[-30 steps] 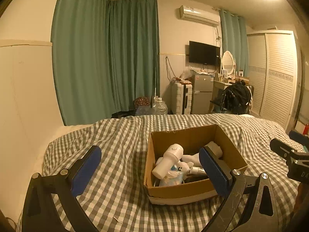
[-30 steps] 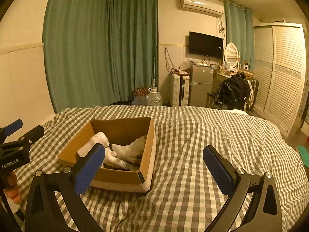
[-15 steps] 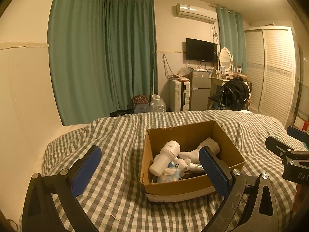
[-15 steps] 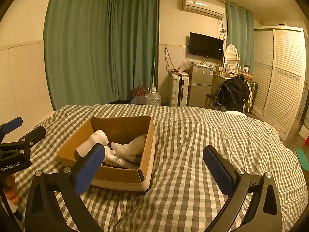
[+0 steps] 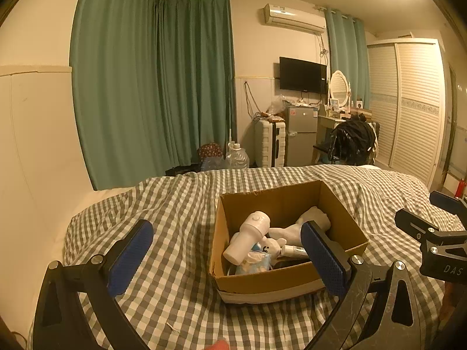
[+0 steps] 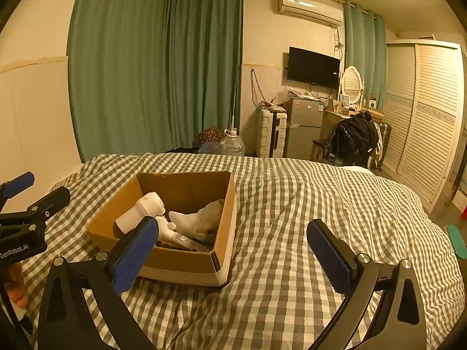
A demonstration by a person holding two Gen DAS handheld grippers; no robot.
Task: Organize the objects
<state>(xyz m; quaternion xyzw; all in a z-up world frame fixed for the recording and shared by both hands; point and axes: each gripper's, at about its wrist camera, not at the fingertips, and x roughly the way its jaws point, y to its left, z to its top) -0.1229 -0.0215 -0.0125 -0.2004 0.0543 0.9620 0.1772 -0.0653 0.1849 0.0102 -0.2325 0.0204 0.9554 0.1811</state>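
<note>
A bed (image 6: 306, 218) under a grey-and-white checked cover fills the lower part of both views, with green curtains (image 5: 151, 87) and a louvred wardrobe (image 6: 423, 110) behind it. On the cover sits an open cardboard box (image 5: 262, 283), top flaps missing, its near wall edged with pale tape.

Inside the box lie several pale things: a white hair dryer (image 5: 246, 237) leaning toward the left wall, a grey-white sock (image 6: 198, 218) along the right side, a small white plush toy (image 5: 271, 245) between them, a tube (image 6: 186, 240) lying flat toward the front, and a pack of tissues (image 5: 255, 264) in the near left corner (what lies under these is too dark to make out).

The left gripper (image 5: 226, 255) hovers above the cover with its blue-padded fingers spread wide and nothing between them; the box stands just ahead, overlapped by the right finger in that view. The right gripper (image 6: 232, 250) is likewise spread wide and empty, above bare cover, with the box ahead and to its left, partly behind its left finger. Neither gripper touches the box or its contents.
</note>
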